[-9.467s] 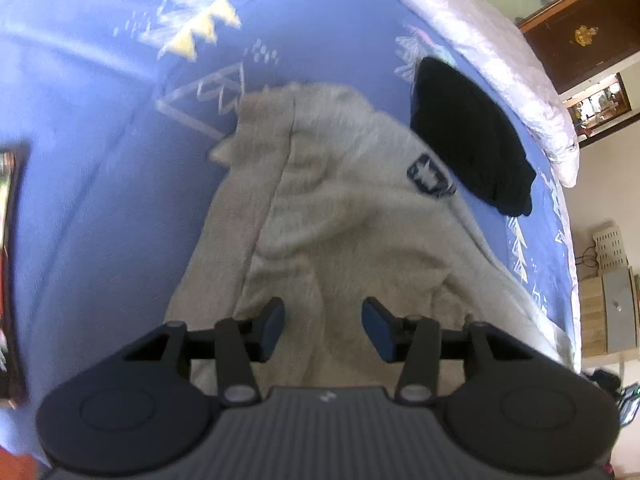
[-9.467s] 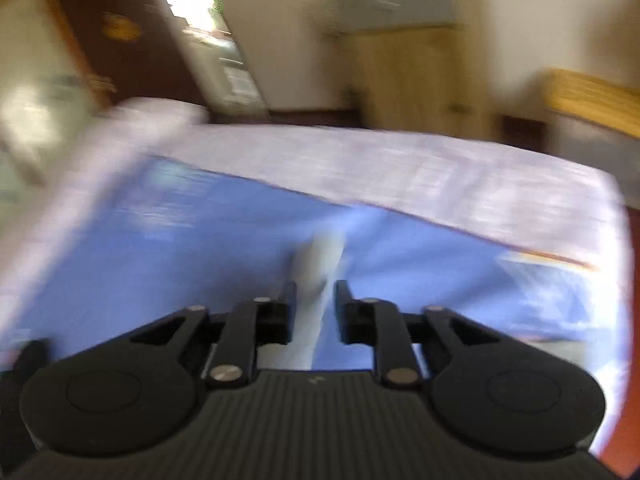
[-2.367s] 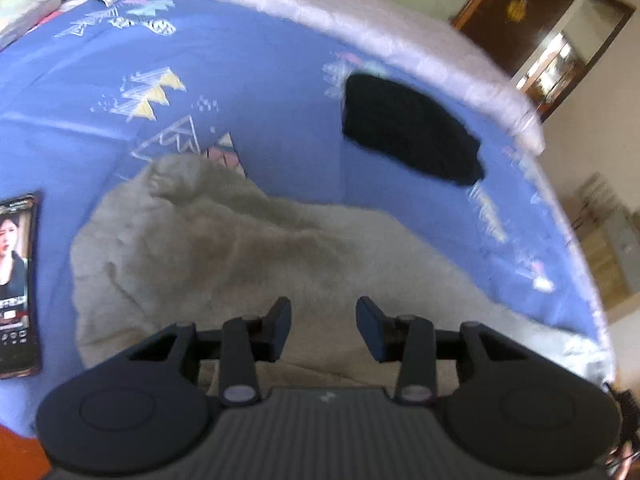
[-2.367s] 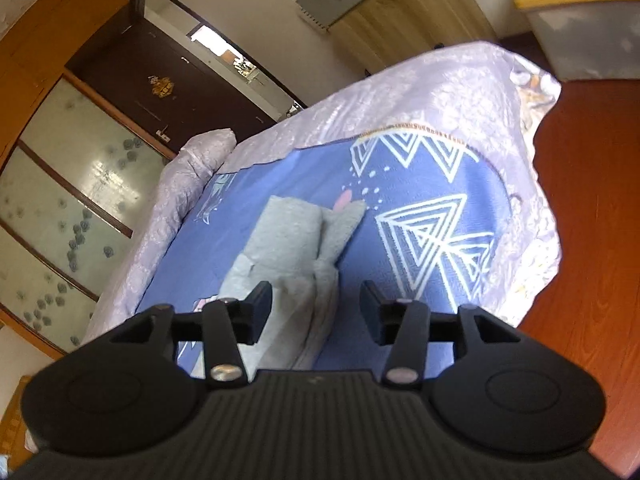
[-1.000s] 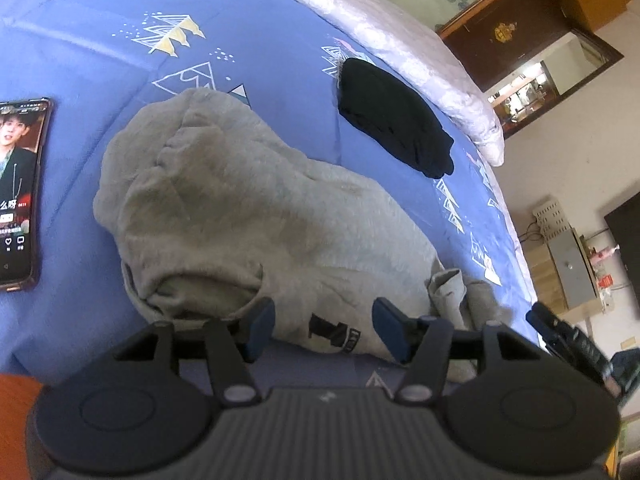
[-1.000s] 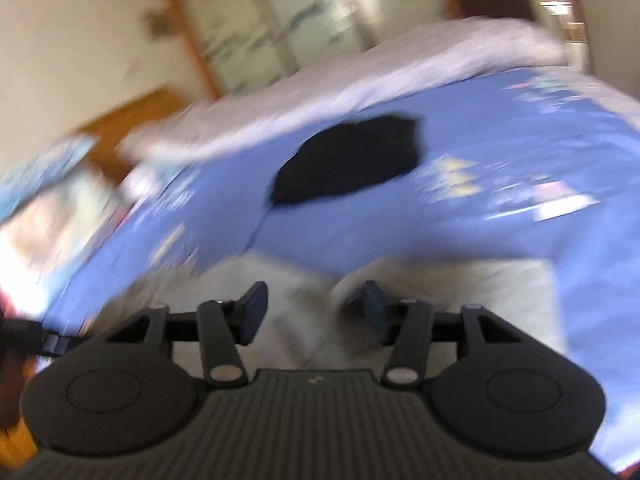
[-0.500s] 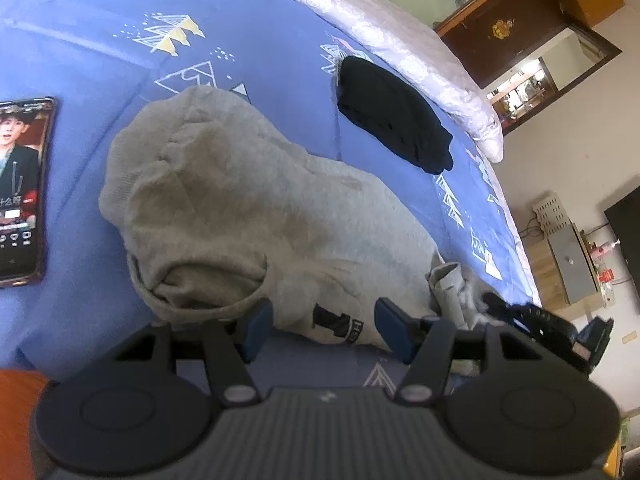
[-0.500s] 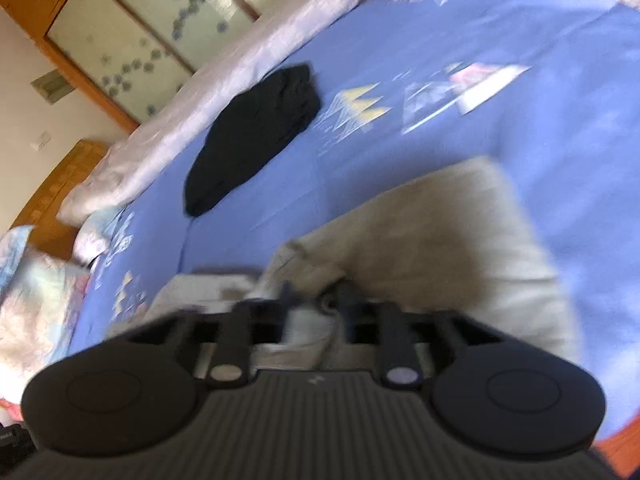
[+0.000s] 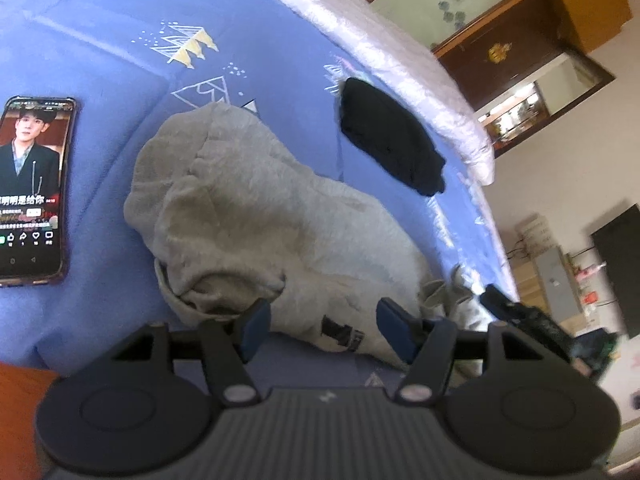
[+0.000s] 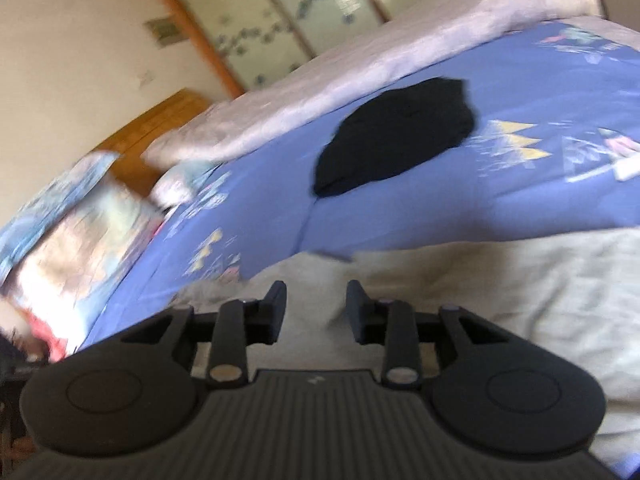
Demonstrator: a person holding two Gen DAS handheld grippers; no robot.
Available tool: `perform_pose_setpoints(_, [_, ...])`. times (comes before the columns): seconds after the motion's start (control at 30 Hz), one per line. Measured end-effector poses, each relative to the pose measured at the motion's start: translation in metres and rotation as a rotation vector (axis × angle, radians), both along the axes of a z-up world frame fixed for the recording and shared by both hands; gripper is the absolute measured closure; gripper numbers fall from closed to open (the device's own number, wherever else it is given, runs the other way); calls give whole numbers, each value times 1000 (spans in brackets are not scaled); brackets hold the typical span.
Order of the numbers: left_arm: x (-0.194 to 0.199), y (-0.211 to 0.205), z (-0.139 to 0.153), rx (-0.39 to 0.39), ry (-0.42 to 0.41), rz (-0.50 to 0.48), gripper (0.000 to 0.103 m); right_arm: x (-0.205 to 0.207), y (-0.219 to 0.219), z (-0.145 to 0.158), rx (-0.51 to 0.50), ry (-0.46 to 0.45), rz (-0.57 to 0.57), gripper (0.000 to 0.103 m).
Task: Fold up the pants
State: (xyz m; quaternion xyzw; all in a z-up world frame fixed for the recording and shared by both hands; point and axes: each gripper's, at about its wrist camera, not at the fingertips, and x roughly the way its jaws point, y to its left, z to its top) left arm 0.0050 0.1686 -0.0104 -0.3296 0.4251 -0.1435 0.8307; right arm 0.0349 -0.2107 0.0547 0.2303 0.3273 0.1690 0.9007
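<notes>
The grey pants (image 9: 256,216) lie bunched in a folded heap on the blue bedspread (image 9: 120,40). A black patch on them shows near the front edge. My left gripper (image 9: 325,322) hovers open at the near edge of the heap, its blue pads to either side of the patch and clear of the cloth. At the heap's right end my right gripper (image 9: 516,312) shows as a dark shape beside a crumpled bit of cloth. In the blurred right wrist view the right gripper (image 10: 316,308) is over the grey pants (image 10: 500,292). Its jaws are opening, with no fold pinched between them.
A black folded garment (image 9: 392,144) lies further back on the bed, also in the right wrist view (image 10: 396,140). A lit phone (image 9: 32,188) rests left of the pants. A pale quilt (image 9: 380,48) runs along the far side, and pillows (image 10: 72,216) lie at the head.
Half a second ago the right jaws were pinched together on a crumpled fold of the pants; now they stand apart and the view has swung. The right gripper has come into the left view.
</notes>
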Motion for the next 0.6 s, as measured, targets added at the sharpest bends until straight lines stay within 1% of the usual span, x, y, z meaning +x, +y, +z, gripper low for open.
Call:
perform_pose_setpoints(0.07, [-3,0,3,-6,-14,-3,41,13,2,-15,-3,30,-34,67])
perform_pose_setpoints(0.13, [-4,-1,4,5,-18,-3,40,27,12,-35,0,85,-12,69])
perform_pose_setpoints(0.2, [-5,-2,4,13,-9,-1,40,38,27,-64,-17,204,51,70])
perform_pose_setpoints(0.23, [-5,-3,3,14,-6,-1,40,36,35,-74,-33,200,62,72])
perform_pose_setpoints(0.27, [-6,-3,2,17,-2,-1,40,29,42,-72,-88,149,75,72])
perform_pose_setpoints(0.3, [-6,-4,2,20,2,-2,40,27,47,-68,-133,133,94,72])
perform_pose_setpoints(0.37, [-6,-4,1,22,9,-7,40,26,48,-57,-159,123,118,72])
perform_pose_setpoints(0.4, [-6,-4,0,21,10,-8,40,24,47,-51,-171,103,128,72])
perform_pose_setpoints(0.47, [-6,-6,-1,17,11,-9,39,9,48,-40,-222,13,152,59])
perform_pose_setpoints(0.5, [-5,-7,-2,16,13,-11,38,4,49,-41,-268,-18,167,47])
perform_pose_setpoints(0.53, [-4,-9,-3,17,16,-16,37,0,57,-42,-351,-38,191,46])
perform_pose_setpoints(0.6, [-3,-13,-3,19,22,-27,37,5,68,-54,-493,-37,212,47])
